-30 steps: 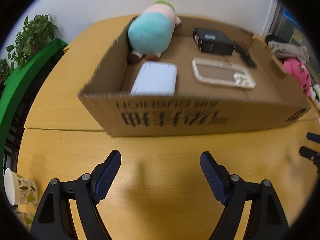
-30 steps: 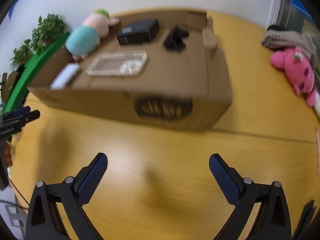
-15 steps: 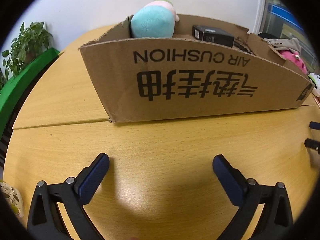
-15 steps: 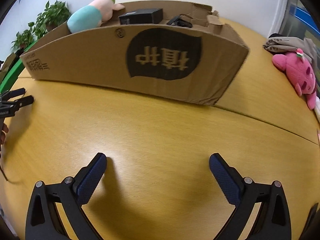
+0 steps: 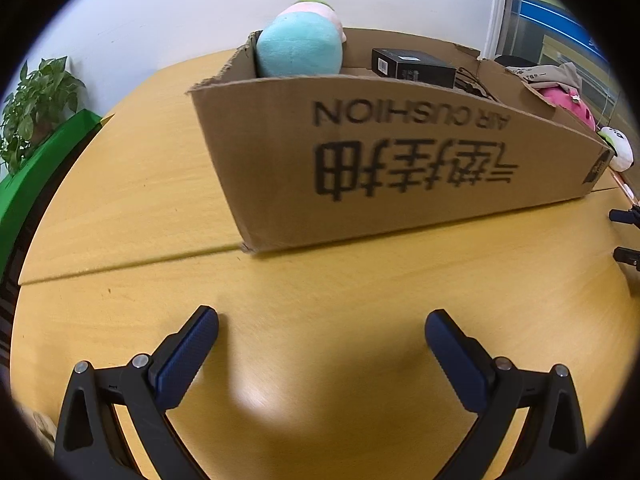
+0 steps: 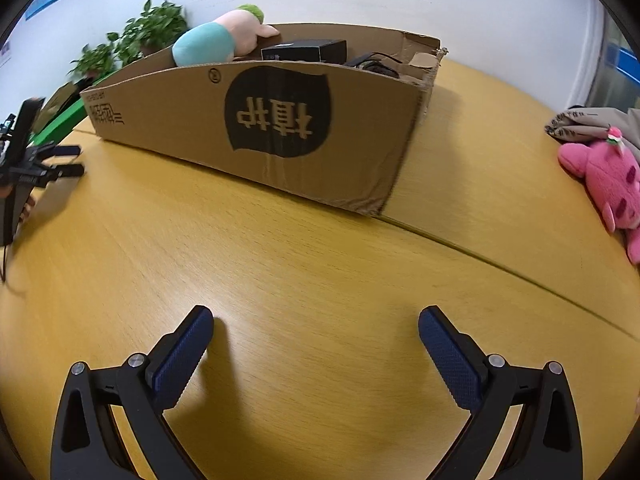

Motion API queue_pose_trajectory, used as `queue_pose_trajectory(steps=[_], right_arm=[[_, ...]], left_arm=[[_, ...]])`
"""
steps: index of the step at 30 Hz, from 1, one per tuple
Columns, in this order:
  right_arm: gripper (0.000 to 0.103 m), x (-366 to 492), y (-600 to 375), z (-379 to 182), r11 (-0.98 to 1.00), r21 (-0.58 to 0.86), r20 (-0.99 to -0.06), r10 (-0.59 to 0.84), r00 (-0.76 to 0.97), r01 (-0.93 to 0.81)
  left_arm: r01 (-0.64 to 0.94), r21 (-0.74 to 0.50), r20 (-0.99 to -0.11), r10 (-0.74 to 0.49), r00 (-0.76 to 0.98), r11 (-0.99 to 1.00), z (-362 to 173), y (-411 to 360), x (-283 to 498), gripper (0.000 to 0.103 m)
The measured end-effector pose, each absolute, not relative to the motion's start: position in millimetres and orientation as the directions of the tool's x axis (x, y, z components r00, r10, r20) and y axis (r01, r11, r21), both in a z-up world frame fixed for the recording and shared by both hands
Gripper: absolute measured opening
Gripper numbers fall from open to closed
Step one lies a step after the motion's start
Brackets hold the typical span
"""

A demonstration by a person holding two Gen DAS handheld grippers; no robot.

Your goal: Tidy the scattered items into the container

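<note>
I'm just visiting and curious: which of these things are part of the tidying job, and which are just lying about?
Part of the job:
- brown cardboard box, the container
- teal and pink plush toy, already in it
- black rectangular carton, already in it
- pink plush toy, still out on the wooden table

Lying about:
- green leafy potted plants
- grey-beige cloth

brown cardboard box (image 5: 400,160) with black lettering, teal-and-pink plush (image 5: 300,42) inside, hot pink plush (image 6: 608,184) on the yellow wood-grain bench (image 6: 320,260)
</note>
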State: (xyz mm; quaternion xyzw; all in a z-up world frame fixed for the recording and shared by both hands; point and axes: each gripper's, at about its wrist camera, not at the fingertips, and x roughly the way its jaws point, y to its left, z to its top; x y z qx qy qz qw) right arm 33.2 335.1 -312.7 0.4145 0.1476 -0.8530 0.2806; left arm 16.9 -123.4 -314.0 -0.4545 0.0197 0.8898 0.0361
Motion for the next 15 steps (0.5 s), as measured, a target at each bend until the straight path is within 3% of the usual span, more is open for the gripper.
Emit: queue_pose_trajectory(steps=[15], right_arm=[[0.103,-30,330,-307,-0.785,-0.019,-0.804,-0.355,-0.476,0.619]], left_arm=[[-0.101,0.004,-0.812,0.055,-0.581,-0.995,-313,-133,10,0.103]])
